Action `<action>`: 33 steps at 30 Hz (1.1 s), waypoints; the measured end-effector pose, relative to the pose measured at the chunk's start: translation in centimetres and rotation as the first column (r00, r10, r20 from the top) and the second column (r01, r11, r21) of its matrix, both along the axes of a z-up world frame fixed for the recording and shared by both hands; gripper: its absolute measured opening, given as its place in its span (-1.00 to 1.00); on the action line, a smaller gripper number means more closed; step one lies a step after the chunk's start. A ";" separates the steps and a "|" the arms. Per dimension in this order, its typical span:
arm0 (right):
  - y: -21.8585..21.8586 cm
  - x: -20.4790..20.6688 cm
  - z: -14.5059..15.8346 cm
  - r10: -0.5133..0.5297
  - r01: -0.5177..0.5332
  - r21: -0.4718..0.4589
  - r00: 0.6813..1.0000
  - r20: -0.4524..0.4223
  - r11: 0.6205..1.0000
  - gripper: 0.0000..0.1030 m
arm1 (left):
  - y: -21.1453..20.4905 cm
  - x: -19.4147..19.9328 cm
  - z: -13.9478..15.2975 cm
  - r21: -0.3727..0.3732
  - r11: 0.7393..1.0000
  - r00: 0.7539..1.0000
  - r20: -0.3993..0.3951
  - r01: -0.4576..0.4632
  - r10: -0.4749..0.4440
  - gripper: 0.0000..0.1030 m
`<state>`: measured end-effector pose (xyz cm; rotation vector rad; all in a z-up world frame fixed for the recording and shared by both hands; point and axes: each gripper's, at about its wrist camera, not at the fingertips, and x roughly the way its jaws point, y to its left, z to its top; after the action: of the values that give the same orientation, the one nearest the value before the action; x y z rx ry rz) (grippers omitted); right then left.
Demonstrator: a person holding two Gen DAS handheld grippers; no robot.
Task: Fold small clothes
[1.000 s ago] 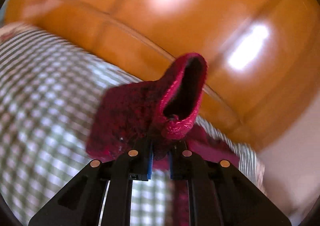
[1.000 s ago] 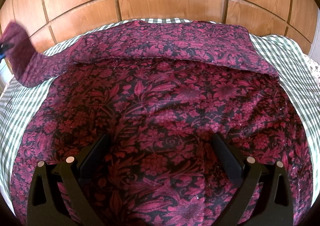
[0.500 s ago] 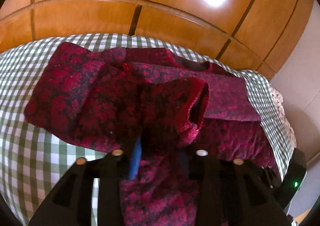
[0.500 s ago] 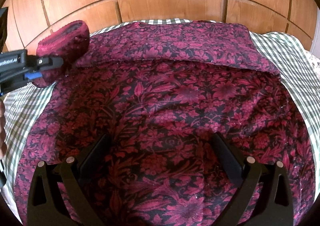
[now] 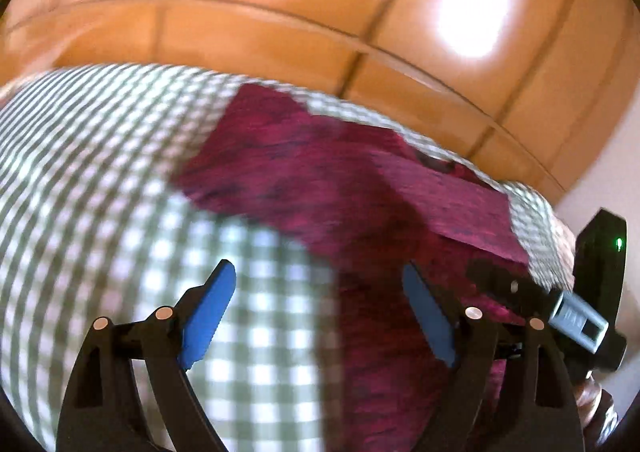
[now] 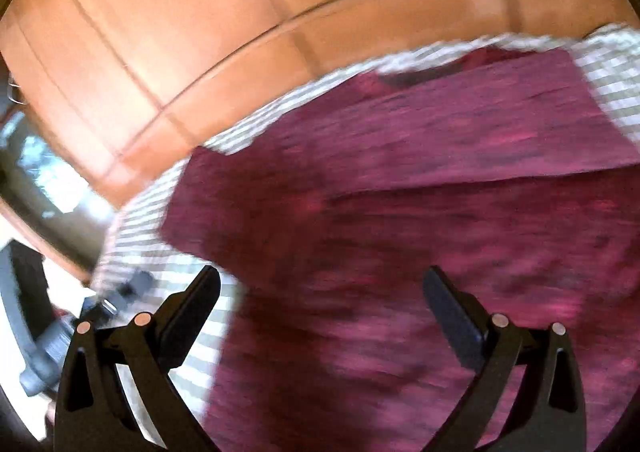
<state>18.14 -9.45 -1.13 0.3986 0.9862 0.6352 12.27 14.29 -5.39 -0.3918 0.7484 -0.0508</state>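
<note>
Currently both views are motion-blurred, so I note only coarse facts. My left tool (image 5: 316,316) has its blue-padded fingers (image 5: 208,310) spread wide apart, nothing between them; below it I see green-and-white checked bedding (image 5: 100,180) on the left and the garment on the right. The dark red patterned garment (image 5: 332,180) lies spread on that bedding, with a sleeve folded across its upper part. My right tool (image 6: 322,316) also stands wide apart, holding nothing, and hangs over the garment's (image 6: 420,220) lower half, its left finger (image 6: 188,322) over the checked bedding (image 6: 192,336). Orange wooden panelling (image 6: 180,32) fills the background. From the left view, the right tool's body shows at the far right edge.
</note>
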 end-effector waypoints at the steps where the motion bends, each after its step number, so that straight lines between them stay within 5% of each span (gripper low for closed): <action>1: 1.3 0.5 -0.3 0.008 -0.009 -0.010 1.000 -0.013 1.000 0.90 | 0.9 -0.3 -0.4 -0.003 1.000 0.999 -0.015 -0.030 0.030 0.63; 4: 5.6 2.5 -2.0 0.062 -0.069 -0.092 0.995 -0.079 0.993 -0.04 | 2.4 -0.8 -1.4 0.002 0.995 0.993 -0.058 -0.103 0.103 0.63; 6: 7.1 2.5 -1.0 0.091 -0.093 -0.155 0.996 -0.021 0.984 -0.71 | 3.0 -0.8 -2.0 0.010 0.992 0.988 -0.083 -0.128 0.129 0.63; 12: 4.3 0.4 10.4 0.058 -0.015 -0.132 0.943 0.329 0.991 -0.81 | 2.8 0.9 -2.8 0.027 0.986 0.979 -0.119 -0.166 0.168 0.63; 16: 1.0 -0.1 16.3 -0.017 0.071 -0.094 0.876 0.482 0.993 -0.82 | 1.2 3.2 -2.6 0.044 0.984 0.976 -0.123 -0.173 0.178 0.63; 21: -4.9 -0.3 19.9 -0.109 0.178 -0.062 0.805 0.584 0.982 -0.82 | -0.4 6.5 -2.5 0.058 0.980 0.968 -0.153 -0.191 0.197 0.63; 27: -11.0 0.5 18.8 -0.207 0.309 -0.073 0.777 0.594 0.948 -0.82 | -2.0 11.1 -3.2 0.119 0.973 0.957 -0.193 -0.197 0.218 0.63; 33: -15.8 5.3 10.1 -0.308 0.405 -0.173 0.858 0.410 0.898 -0.83 | -2.8 12.9 -5.1 0.136 0.964 0.936 -0.244 -0.227 0.255 0.61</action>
<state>23.40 -25.27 8.95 0.2129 0.5909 0.2221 25.22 11.47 -10.52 -0.3911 0.9519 0.2759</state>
